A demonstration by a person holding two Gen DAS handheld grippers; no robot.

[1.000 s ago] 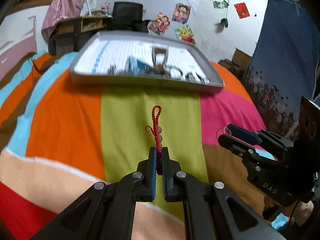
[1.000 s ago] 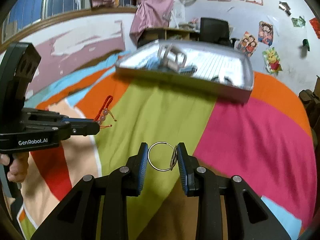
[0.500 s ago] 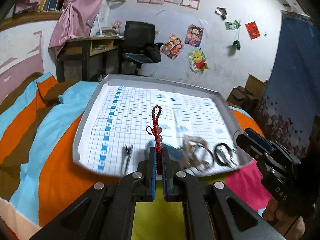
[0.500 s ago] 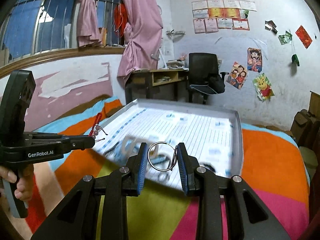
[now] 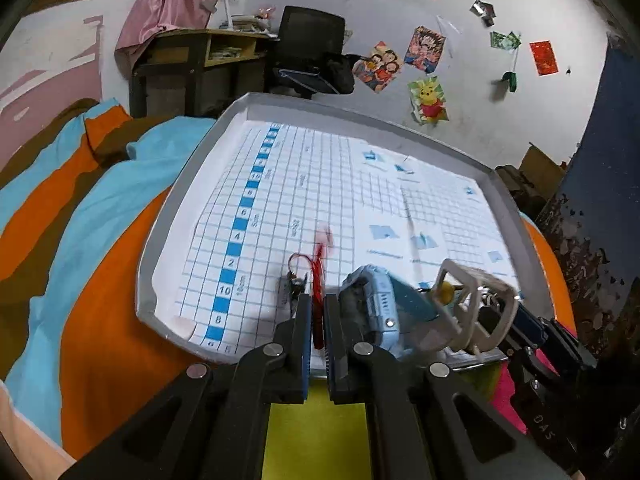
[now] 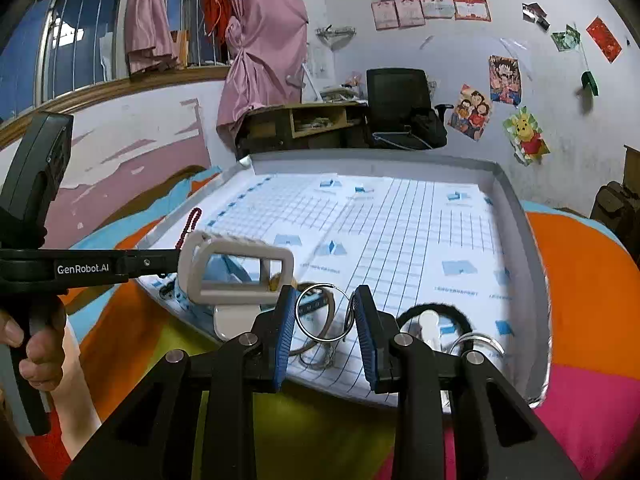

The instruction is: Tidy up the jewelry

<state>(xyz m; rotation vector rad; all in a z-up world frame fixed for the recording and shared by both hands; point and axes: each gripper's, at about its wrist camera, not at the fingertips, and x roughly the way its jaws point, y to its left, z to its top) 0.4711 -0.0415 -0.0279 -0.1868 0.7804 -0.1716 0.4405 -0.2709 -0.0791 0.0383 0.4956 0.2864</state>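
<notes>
A red beaded cord (image 5: 318,268), blurred and perhaps swinging, was gripped by the left tongs (image 5: 316,320) above the tray (image 5: 160,236); a silver ring (image 6: 325,312) was clamped in the right tongs (image 6: 325,320).

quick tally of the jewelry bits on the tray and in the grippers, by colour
Red: 1, the beaded cord charm held by the left gripper
Silver: 3, the hoop in the right gripper, a chain bracelet, a ring
Blue: 1, a watch
Black: 1, a hair tie
Total: 6; the blurred clutter may hide more.
</notes>
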